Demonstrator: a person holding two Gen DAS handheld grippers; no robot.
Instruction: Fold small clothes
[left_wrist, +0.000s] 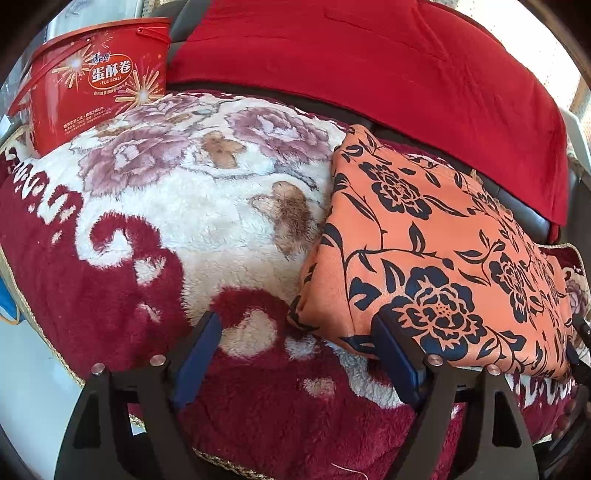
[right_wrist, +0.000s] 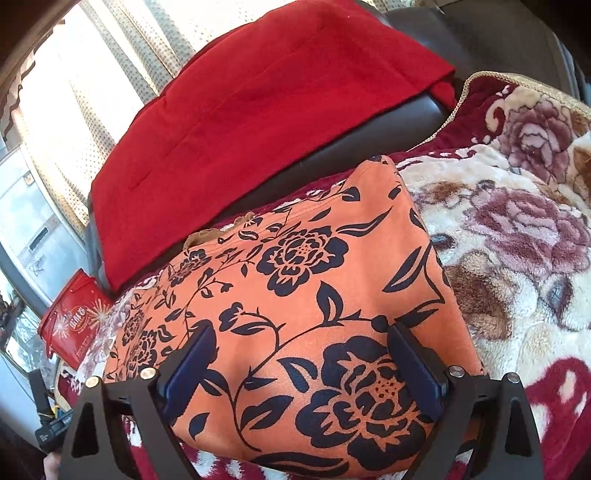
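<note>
Sunlit curtains (right_wrist: 74, 110) hang behind a dark sofa, whose seat is covered by a fleecy blanket (left_wrist: 184, 221) patterned in dark red and cream with big roses. An orange garment (left_wrist: 443, 258) printed with black flowers lies on that blanket as a neat, thick rectangle, so it looks already folded several times, and the task seems near its end for this piece. It sits toward the right side of the seat in the left wrist view, close to the sofa's back, probably so the rest of the blanket stays free as working room.

The left gripper (left_wrist: 295, 347) is spread wide and holds nothing; its right finger rests at the garment's near edge while the other hangs over bare blanket, as if squaring up the corner. The right gripper (right_wrist: 301, 354) is also spread, empty, both fingers poised over the garment's near half, perhaps ready to press it flat; whether they touch the cloth I cannot tell.

Over the sofa's back hangs a plain red cloth (left_wrist: 369, 55). A red egg-roll tin (left_wrist: 99, 81) stands at the blanket's far corner, well apart from the garment.
</note>
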